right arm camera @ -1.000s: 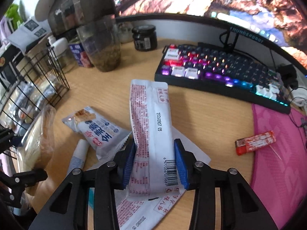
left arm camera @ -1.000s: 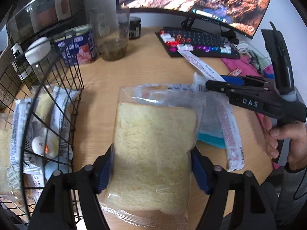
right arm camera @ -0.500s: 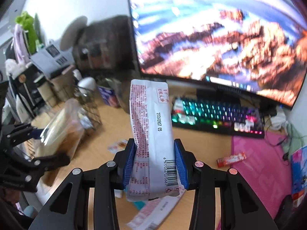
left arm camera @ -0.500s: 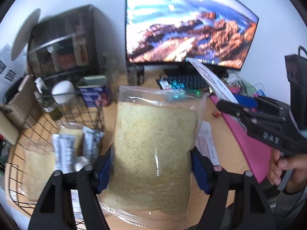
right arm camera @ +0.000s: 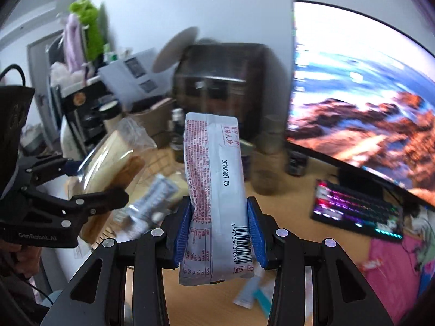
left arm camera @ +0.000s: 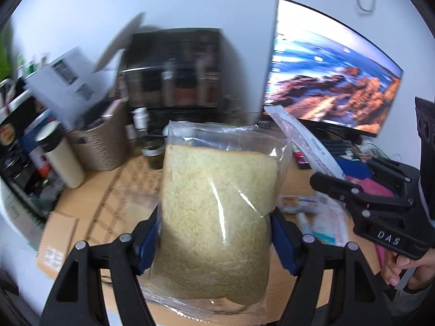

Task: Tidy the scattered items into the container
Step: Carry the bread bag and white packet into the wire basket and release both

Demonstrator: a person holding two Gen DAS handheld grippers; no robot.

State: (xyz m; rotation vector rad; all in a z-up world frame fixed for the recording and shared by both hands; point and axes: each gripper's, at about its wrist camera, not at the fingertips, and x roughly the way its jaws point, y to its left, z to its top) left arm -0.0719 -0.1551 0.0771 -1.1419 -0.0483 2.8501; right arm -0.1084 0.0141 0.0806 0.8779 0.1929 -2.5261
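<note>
My left gripper (left arm camera: pixel 214 241) is shut on a clear bag of sliced bread (left arm camera: pixel 217 212) and holds it up in the air over the wire basket (left arm camera: pixel 119 182), which shows only as a blurred grid. The bread bag also shows in the right wrist view (right arm camera: pixel 114 160). My right gripper (right arm camera: pixel 220 233) is shut on a long white snack packet (right arm camera: pixel 214 195) with red print and a barcode, held upright above the desk. The same packet shows in the left wrist view (left arm camera: pixel 307 146), to the right of the bread.
Several loose packets (left arm camera: pixel 318 217) lie on the wooden desk (right arm camera: pixel 293 206) below the grippers. A lit keyboard (right arm camera: pixel 359 209), a large monitor (right arm camera: pixel 361 103), a pink mat (right arm camera: pixel 394 266), a glass jar (right arm camera: pixel 266 174) and a dark cabinet (right arm camera: pixel 217 84) stand behind.
Both grippers have risen and swung left with their loads. The bread now sits higher over the basket area, and the white packet has followed it to the left.
</note>
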